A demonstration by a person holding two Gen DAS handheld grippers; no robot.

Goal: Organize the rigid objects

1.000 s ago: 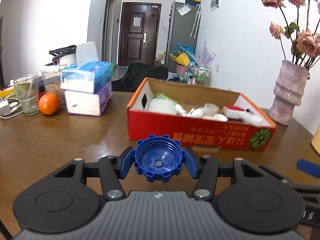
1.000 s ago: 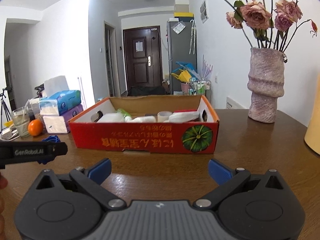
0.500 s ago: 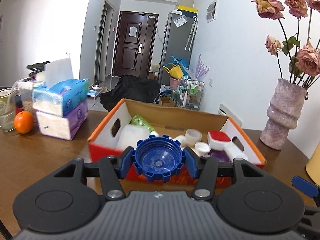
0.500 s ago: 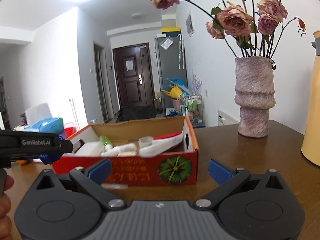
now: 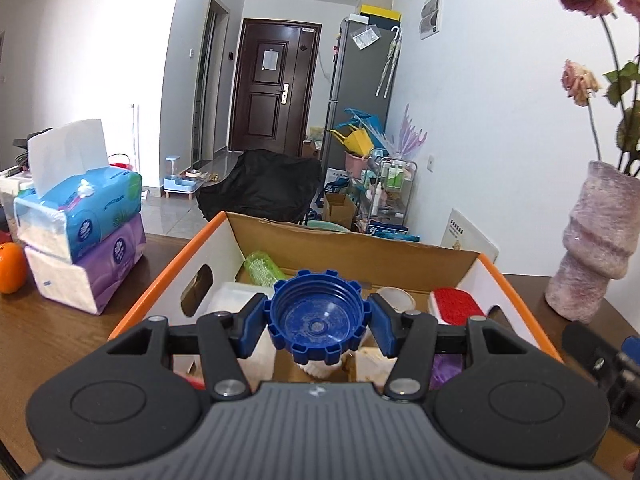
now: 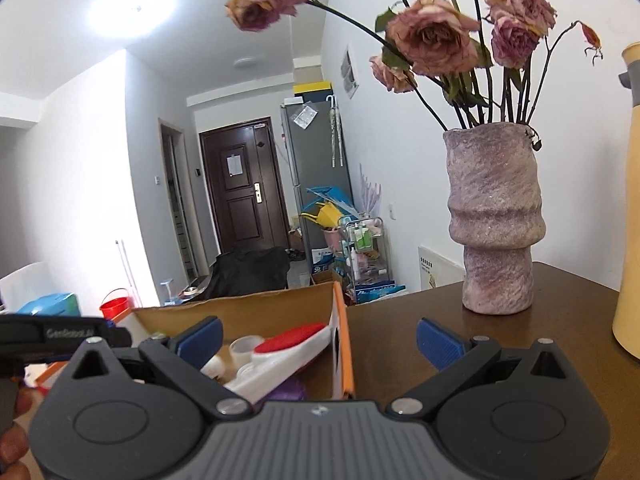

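My left gripper is shut on a blue ridged bottle cap, hollow side toward the camera, held over the open cardboard box. Inside the box lie a green bottle, white containers and a red-topped item. In the right wrist view my right gripper stands open and empty above the box's right wall, with the red-topped item below its left finger. The left gripper's body shows at that view's left edge, a hand beneath it.
Two stacked tissue packs and an orange sit left of the box on the brown table. A pink vase with dried roses and a yellow jug stand to the right.
Both grippers have moved forward from the table in front of the box to over it. The left one kept its hold on the blue cap; the right one stayed open.
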